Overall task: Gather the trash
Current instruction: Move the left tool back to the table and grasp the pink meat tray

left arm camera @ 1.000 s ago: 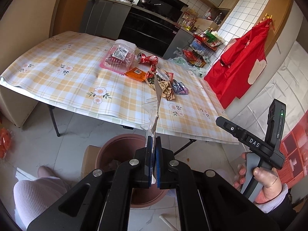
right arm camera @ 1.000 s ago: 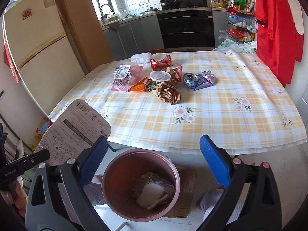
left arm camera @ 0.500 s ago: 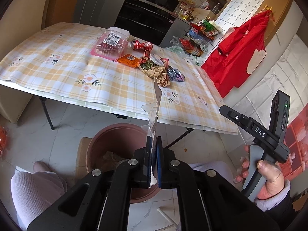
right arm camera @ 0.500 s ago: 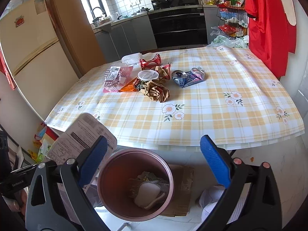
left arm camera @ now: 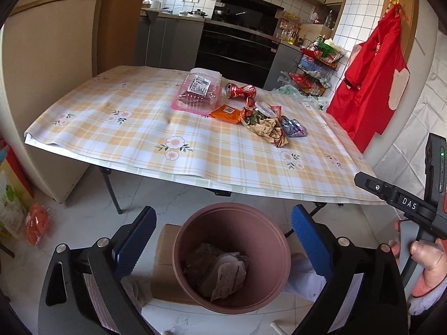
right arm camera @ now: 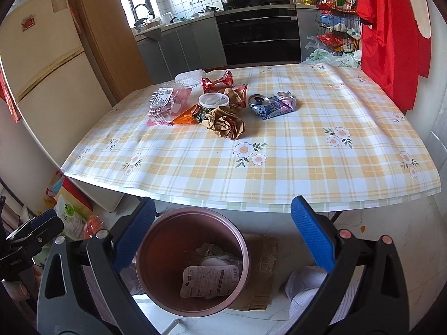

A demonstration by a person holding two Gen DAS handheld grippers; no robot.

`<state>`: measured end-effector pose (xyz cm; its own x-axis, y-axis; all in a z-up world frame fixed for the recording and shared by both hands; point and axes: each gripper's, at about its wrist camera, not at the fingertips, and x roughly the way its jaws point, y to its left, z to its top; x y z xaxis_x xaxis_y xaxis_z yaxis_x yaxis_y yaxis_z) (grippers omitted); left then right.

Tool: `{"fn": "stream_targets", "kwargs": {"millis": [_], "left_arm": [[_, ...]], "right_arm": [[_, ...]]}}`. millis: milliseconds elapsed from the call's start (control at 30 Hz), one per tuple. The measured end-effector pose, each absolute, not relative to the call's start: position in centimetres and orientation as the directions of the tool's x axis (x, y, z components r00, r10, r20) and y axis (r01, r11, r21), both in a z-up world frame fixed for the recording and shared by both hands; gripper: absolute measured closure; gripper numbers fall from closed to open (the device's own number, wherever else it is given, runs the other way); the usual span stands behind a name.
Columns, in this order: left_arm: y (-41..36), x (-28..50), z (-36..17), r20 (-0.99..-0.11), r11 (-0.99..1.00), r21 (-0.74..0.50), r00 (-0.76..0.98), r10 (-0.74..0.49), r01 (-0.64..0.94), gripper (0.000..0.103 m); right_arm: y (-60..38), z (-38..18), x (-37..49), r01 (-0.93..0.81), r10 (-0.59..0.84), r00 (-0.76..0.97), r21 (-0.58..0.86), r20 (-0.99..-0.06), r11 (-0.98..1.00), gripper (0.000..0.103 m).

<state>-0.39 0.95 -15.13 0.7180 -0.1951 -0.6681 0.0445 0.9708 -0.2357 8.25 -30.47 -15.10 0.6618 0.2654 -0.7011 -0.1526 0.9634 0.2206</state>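
Observation:
My left gripper point(left arm camera: 222, 222) hangs over the brown bin point(left arm camera: 178, 265) on the floor, its jaws opening with nothing between them. A flat printed wrapper point(right arm camera: 209, 280) lies inside the bin point(right arm camera: 167, 240) on top of other trash. My right gripper point(right arm camera: 223, 212) is open and empty above the same bin. On the table lie a pink clear tray point(left arm camera: 197, 95), a crushed red can point(left arm camera: 240, 90), an orange wrapper point(left arm camera: 226, 113), crumpled brown paper point(right arm camera: 226, 124), a clear lid point(right arm camera: 213, 100) and a crushed blue can point(right arm camera: 269, 106).
The checked tablecloth's front edge point(right arm camera: 251, 198) overhangs just behind the bin. Cardboard point(right arm camera: 265, 251) lies under the bin. Bags point(left arm camera: 36, 223) sit on the floor at left by the fridge point(right arm camera: 42, 64). A red garment point(left arm camera: 371, 83) hangs at right. A hand point(left arm camera: 427, 256) holds the right gripper's handle.
The left gripper, shut on the flat printed wrapper held over the bin, has opened wide. The wrapper has dropped into the bin. The right gripper stays open.

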Motion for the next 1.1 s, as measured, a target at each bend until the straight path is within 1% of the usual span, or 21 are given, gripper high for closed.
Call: {"fn": "stream_targets", "kwargs": {"millis": [233, 600, 867, 1100], "left_arm": [[1.7, -0.2, -15.8, -0.681, 0.975, -0.224, 0.715, -0.157, 0.001, 0.006], [3.2, 1.1, -18.2, -0.731, 0.969, -0.237, 0.670, -0.131, -0.068, 0.006], [3.8, 3.2, -18.1, -0.734, 0.974, -0.223, 0.666, -0.133, -0.052, 0.006], [3.6, 7.6, -16.6, -0.715, 0.978, -0.209, 0.683, -0.150, -0.003, 0.006]], "right_arm": [[-30.3, -15.6, 8.4, -0.154, 0.262, 0.651, 0.214, -0.713, 0.965, 0.007], [-30.1, -17.5, 9.7, -0.146, 0.253, 0.614, 0.208, -0.748, 0.967, 0.007], [-30.0, -18.1, 11.7, -0.132, 0.229, 0.606, 0.188, -0.761, 0.973, 0.007], [-30.2, -17.6, 14.3, -0.121, 0.196, 0.628, 0.154, -0.753, 0.981, 0.006]]}}
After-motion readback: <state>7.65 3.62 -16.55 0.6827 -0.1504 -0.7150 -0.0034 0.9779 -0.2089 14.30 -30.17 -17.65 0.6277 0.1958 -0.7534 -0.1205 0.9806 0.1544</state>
